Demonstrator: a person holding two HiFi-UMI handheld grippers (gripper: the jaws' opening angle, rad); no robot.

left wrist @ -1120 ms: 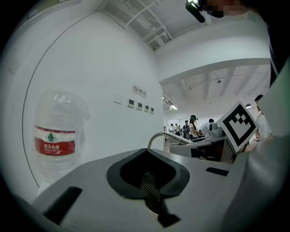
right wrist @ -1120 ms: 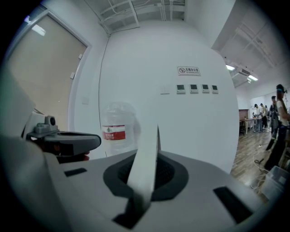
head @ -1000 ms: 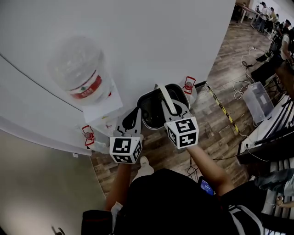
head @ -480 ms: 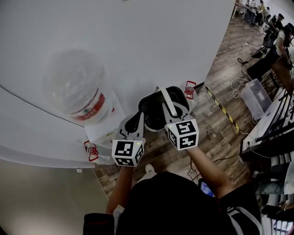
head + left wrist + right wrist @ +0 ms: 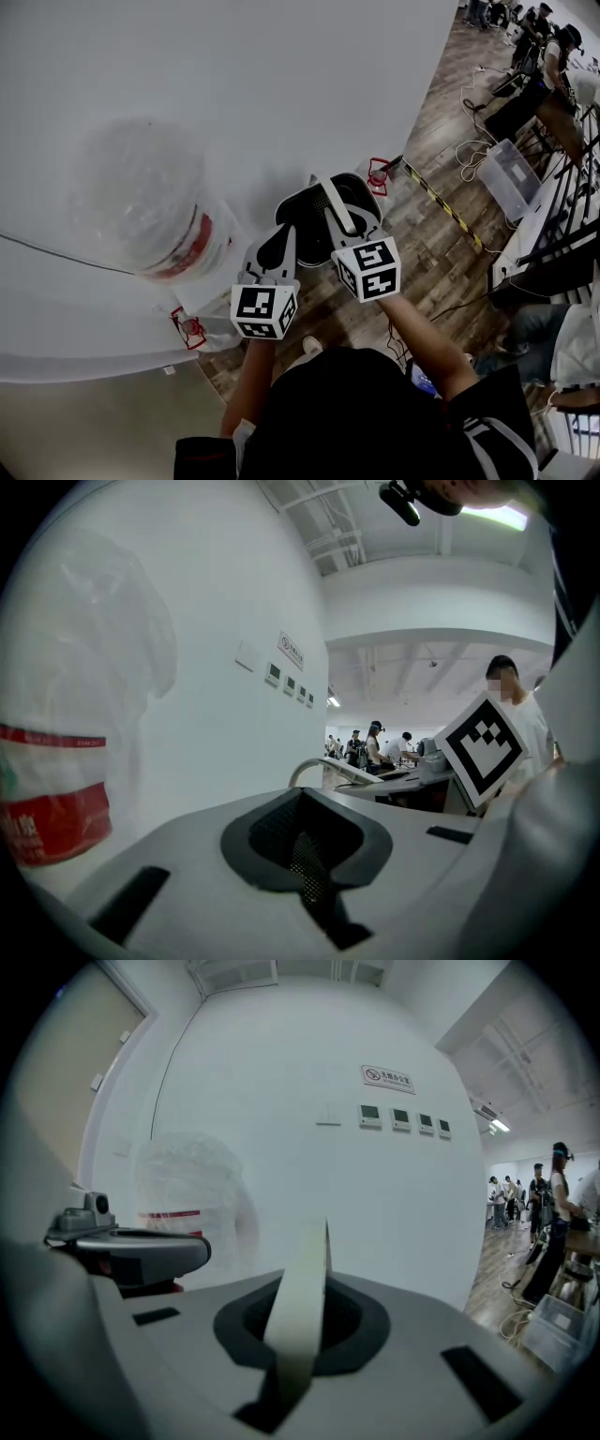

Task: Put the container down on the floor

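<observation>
Plainly, the container [image 5: 311,232] hung upright above the floor [image 5: 441,246], mouth facing up. The right gripper [image 5: 349,234] was clamped on its pale handle [image 5: 335,206], which arched away from the person. The left gripper [image 5: 275,253] pinched its dark mesh side.

In the head view my left gripper [image 5: 279,242] and right gripper [image 5: 349,227] cover the near rim of the container [image 5: 309,220], and its base is out of sight. The water bottle [image 5: 141,202] at the left is smeared, its red label [image 5: 183,248] unreadable. The people [image 5: 548,42] at the upper right are too small to tell apart.
</observation>
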